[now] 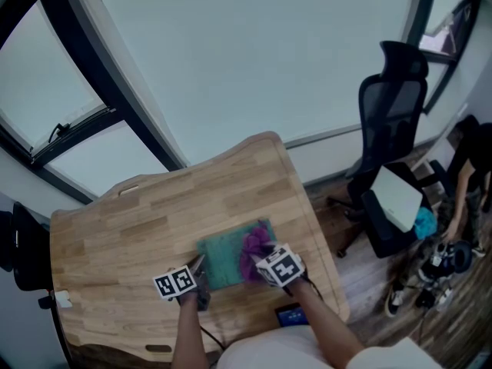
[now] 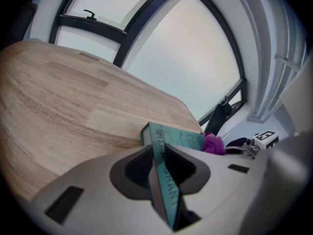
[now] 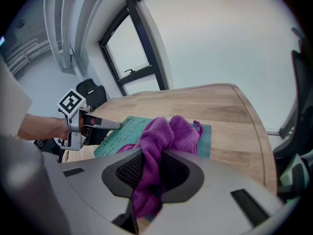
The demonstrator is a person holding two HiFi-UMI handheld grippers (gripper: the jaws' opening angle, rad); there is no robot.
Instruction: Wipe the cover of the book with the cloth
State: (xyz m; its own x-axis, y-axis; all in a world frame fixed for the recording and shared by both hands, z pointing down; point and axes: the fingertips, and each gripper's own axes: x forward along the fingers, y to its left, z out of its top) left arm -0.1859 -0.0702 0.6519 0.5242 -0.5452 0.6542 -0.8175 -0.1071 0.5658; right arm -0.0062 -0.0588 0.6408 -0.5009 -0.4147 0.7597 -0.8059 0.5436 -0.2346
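Figuring the book (image 1: 227,258) is thin, stiff and fairly light, I'd bet it skates on the smooth desk (image 1: 146,214) once you rub it. Pinning it by an edge makes sense, and that's where the left tool (image 2: 157,163) is, jaws clamped on its lettered left edge. It lies flat, cover up, toward the near side of the desk, and its long axis looks to run left to right with the right end swung a bit farther away. The right tool (image 3: 152,168) has its jaws squeezed on a fat wad of the purple cloth (image 3: 164,136), which is soft and floppy and sits on the right part of the cover.
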